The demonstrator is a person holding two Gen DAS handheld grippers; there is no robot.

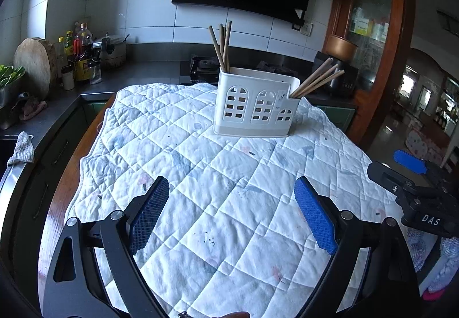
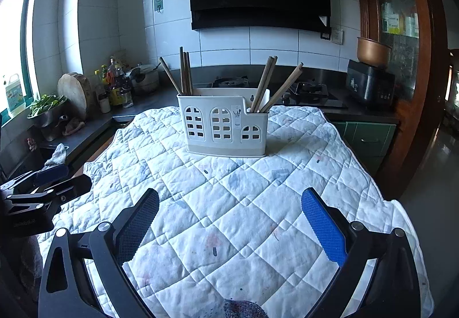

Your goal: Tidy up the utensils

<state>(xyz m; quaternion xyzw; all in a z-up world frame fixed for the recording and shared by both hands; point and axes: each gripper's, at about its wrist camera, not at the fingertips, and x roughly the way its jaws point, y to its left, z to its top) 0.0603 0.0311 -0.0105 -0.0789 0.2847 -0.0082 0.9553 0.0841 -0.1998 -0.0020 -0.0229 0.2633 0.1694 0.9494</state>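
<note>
A white utensil holder with arched cut-outs stands upright at the far side of a quilted cloth; it also shows in the right wrist view. Several wooden chopsticks stand in its left compartment and several lean out of its right compartment. They show in the right wrist view too, left and right. My left gripper is open and empty, well short of the holder. My right gripper is open and empty, also short of it.
The cloth covers a table. A dark counter behind holds bottles, a round wooden board and a stove. The right gripper shows at the left view's right edge; the left gripper shows at the right view's left edge.
</note>
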